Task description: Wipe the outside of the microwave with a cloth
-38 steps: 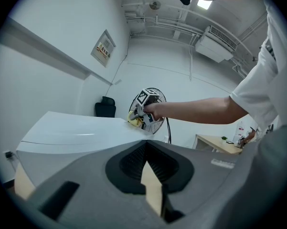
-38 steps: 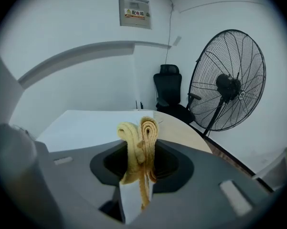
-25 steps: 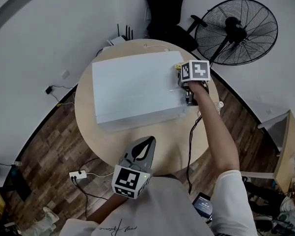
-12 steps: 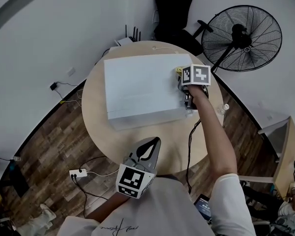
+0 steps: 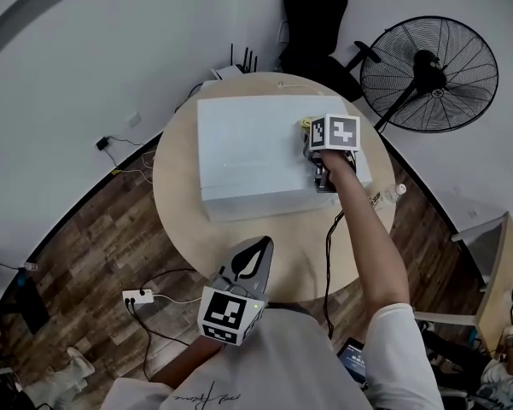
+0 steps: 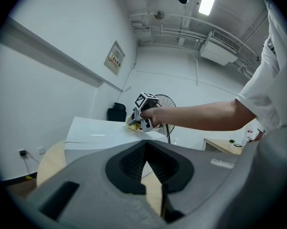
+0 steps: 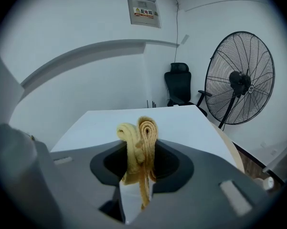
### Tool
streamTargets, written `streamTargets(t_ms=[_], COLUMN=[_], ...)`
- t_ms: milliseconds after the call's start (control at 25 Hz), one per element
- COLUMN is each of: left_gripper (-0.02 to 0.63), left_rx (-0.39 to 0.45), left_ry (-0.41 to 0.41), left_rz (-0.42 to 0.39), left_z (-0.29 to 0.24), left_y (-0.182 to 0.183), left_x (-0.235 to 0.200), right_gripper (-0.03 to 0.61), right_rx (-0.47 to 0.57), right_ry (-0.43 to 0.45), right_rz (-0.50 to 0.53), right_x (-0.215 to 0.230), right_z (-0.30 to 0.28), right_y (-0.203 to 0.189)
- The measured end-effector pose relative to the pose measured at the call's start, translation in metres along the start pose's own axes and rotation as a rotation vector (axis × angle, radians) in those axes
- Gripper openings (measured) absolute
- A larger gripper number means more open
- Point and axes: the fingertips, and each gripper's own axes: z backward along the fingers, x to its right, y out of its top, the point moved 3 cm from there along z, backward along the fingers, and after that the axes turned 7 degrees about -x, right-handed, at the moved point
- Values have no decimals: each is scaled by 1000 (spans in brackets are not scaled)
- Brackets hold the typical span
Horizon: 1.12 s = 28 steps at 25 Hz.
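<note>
The white microwave [image 5: 256,148] stands on a round wooden table [image 5: 177,196]. My right gripper [image 5: 313,141] is over the right part of its top, shut on a folded yellow cloth [image 5: 307,124] that rests against that top. In the right gripper view the cloth [image 7: 141,147] stands pinched between the jaws, with the microwave's flat top [image 7: 181,123] beyond. My left gripper [image 5: 259,248] hangs near my body off the table's front edge, shut with nothing in it. From the left gripper view [image 6: 146,147] the microwave [image 6: 98,135] and the right gripper [image 6: 135,123] show ahead.
A big black floor fan [image 5: 428,62] stands behind the table on the right, an office chair [image 5: 311,15] at the back. A small bottle [image 5: 391,193] lies at the table's right edge. A black cable [image 5: 330,246] hangs off the table; a power strip [image 5: 138,297] lies on the floor.
My right gripper has slid the cloth from the microwave's right edge leftwards onto its top. The head view has shifted a little. My left gripper has stayed where it was.
</note>
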Motion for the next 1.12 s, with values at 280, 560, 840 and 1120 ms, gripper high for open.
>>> streamTargets(t_ms=[280,560,840,1120], left_gripper=[-12,-11,-12,-12], left_rx=[-9,12,23,32], left_ry=[24,39,57,104], left_rz=[9,23,30,40], left_z=[12,22,33,47], left_y=[-7,-8,-8,-10], left_x=[-10,-13,-19,-31], right_gripper=[127,127,127,127], right_rx=[10,3,-4,-8], right_ry=[22,63,106,167], right_rz=[18,74,121,172], right_x=[-32,-78,-123,-171], right_z=[-3,-6,-11,-17], right_y=[-1,-7,-9,-10])
